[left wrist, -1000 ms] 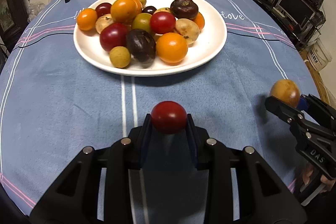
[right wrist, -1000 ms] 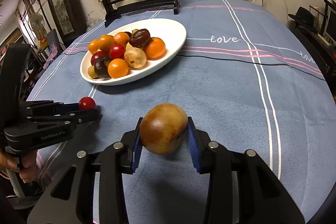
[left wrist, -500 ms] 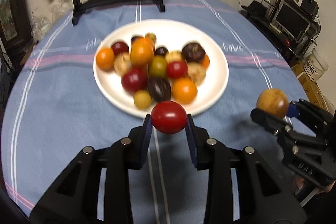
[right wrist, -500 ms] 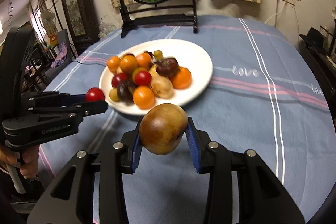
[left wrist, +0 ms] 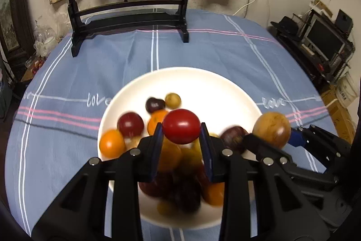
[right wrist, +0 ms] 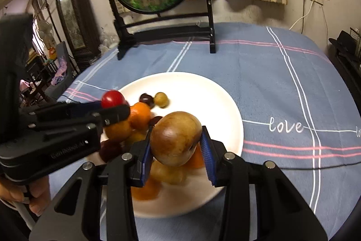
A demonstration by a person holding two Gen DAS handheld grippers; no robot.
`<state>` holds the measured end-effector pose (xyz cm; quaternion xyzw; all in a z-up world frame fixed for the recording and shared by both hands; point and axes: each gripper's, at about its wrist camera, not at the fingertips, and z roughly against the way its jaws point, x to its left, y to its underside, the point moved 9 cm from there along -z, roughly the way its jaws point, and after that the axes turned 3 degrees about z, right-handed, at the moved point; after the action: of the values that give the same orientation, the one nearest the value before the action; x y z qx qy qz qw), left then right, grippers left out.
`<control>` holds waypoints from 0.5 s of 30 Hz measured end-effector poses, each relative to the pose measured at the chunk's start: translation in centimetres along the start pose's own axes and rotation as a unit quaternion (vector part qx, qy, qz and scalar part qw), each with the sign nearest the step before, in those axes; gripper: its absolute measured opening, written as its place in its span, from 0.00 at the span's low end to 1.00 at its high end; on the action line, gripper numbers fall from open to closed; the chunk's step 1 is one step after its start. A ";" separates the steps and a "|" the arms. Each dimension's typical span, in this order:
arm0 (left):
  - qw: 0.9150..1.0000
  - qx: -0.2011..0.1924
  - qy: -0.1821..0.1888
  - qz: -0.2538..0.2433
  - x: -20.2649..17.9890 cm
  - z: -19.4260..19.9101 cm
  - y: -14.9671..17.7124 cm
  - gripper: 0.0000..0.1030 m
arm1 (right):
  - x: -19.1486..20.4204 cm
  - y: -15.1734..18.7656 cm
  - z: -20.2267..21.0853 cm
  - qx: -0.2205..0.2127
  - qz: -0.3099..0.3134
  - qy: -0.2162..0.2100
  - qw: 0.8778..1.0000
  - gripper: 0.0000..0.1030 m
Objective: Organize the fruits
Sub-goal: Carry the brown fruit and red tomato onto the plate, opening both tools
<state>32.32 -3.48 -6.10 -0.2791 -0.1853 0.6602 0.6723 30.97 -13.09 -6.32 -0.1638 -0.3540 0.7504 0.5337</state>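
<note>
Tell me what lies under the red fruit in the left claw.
The red fruit, clamped in the left claw, hangs over the white plate, above blurred orange and dark fruits. Black claw arms cover the pile's sides.

A small glossy red round tomato (left wrist: 181, 126) is pinched between blue-padded fingers (left wrist: 157, 146), aloft over a round white plate (left wrist: 216, 92). A larger brown-gold egg-shaped fruit (right wrist: 176, 139) is likewise clamped above it. On the plate lies a blurred heap of orange, dark purple, red and yellow-green fruits (left wrist: 173, 182).
</note>
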 end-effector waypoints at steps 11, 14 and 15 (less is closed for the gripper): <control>0.999 0.006 -0.039 -0.012 0.0 -3.4 -1.5 0.56 | -0.6 -0.7 -3.5 0.022 0.041 0.048 0.998 0.61; 0.999 -0.005 -0.042 -0.016 0.1 -2.4 -1.4 0.65 | -0.4 -0.5 -2.8 0.017 0.044 0.042 0.998 0.61; 0.999 -0.007 -0.042 -0.015 0.1 -2.1 -1.3 0.71 | -0.4 -0.5 -2.5 0.015 0.044 0.041 0.998 0.61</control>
<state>34.63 -3.58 -6.96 -0.2531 -0.2227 0.6596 0.6718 33.01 -12.44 -7.78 -0.2019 -0.3131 0.7710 0.5165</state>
